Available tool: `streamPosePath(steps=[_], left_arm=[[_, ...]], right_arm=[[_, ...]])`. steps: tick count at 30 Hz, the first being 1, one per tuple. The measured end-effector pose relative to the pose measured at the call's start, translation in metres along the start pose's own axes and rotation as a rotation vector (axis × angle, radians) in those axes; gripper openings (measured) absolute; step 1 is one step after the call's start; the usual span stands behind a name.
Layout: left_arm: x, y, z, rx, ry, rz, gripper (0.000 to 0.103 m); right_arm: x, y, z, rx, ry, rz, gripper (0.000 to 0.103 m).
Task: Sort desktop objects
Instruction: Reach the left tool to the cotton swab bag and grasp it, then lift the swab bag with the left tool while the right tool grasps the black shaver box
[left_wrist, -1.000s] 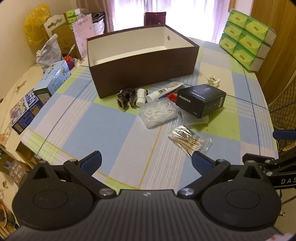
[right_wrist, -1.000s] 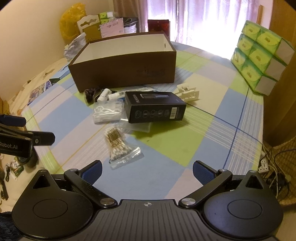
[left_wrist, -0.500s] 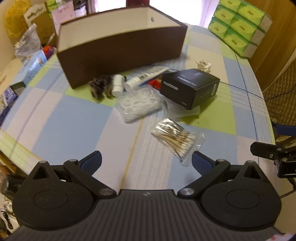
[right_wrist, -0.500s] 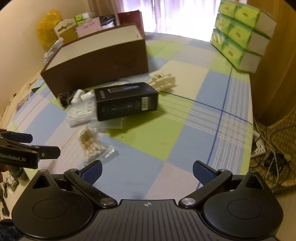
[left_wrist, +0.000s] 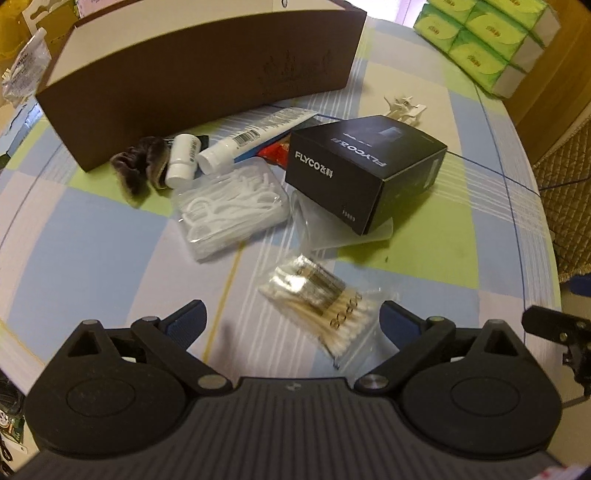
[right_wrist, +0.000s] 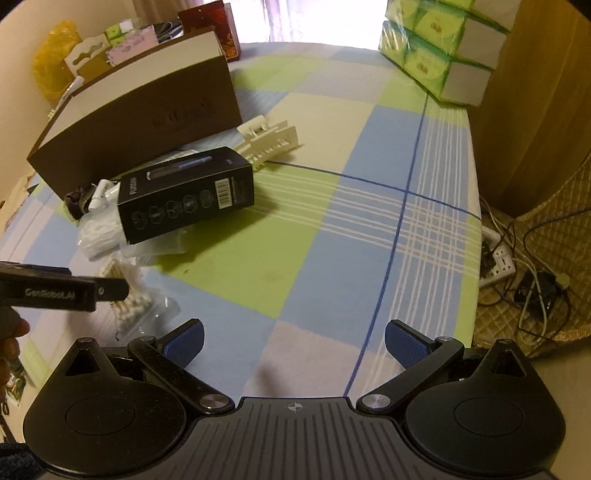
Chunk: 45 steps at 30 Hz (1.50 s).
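The left gripper (left_wrist: 291, 321) hung with its jaws spread wide and empty just above a clear bag of cotton swabs (left_wrist: 321, 301), which lay on the checked tablecloth (left_wrist: 110, 236) between the blue pads (left_wrist: 186, 320). The right gripper (right_wrist: 293, 343) was likewise spread and empty, over bare cloth well apart from the clutter. Beyond the swabs sat a tub of floss picks (left_wrist: 231, 203), a black FLYCO box (left_wrist: 364, 166), two white tubes (left_wrist: 255, 134) and a dark scrunchie (left_wrist: 138, 168), all just before the brown storage box (left_wrist: 199, 74). The likely step was picking up the swabs: the grip would go best lowered squarely, pads closing across the bundled sticks rather than the loose, slippery plastic edge, then lifted clear of the box wall.
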<state>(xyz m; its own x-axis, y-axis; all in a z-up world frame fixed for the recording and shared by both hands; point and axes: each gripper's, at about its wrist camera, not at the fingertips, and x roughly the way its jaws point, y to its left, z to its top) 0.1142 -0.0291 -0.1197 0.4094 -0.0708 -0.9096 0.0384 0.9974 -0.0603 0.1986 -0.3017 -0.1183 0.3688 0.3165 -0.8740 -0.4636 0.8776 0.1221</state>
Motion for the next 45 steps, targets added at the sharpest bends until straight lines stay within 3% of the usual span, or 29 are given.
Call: streamPosePath(steps=[8,12,18,23,28,30,36,45], left_arm=[[0.022,0.002,0.01,-0.007,0.037,0.015,0.087],[0.024,0.016,0.004,-0.004,0.058,0.013,0.073],[0.016,0.047,-0.004,-0.01,0.058,0.048,0.062],[0.009,0.059,0.0,0.043,0.032,0.027,0.059],[0.014,0.048,0.009,0.145,0.013,0.029,0.059],[0.02,0.045,0.009,0.159,0.029,0.011,0.046],[0.021,0.046,0.006,0.209,0.023,-0.03,0.021],[-0.022,0.067,0.021,0.275,-0.038,-0.119,0.018]], right_arm=[[0.016,0.003,0.002,0.0,0.037,0.014,0.101],[0.023,0.006,0.005,-0.006,0.046,0.025,0.101],[0.03,0.01,0.009,-0.017,0.054,0.035,0.101],[0.034,0.014,0.012,-0.015,0.06,0.039,0.101],[0.036,0.018,0.009,-0.009,0.068,0.034,0.101],[0.036,0.019,0.008,0.0,0.07,0.026,0.101],[0.036,0.026,0.005,0.047,0.067,0.008,0.101],[0.032,0.068,0.016,0.116,0.026,-0.031,0.101]])
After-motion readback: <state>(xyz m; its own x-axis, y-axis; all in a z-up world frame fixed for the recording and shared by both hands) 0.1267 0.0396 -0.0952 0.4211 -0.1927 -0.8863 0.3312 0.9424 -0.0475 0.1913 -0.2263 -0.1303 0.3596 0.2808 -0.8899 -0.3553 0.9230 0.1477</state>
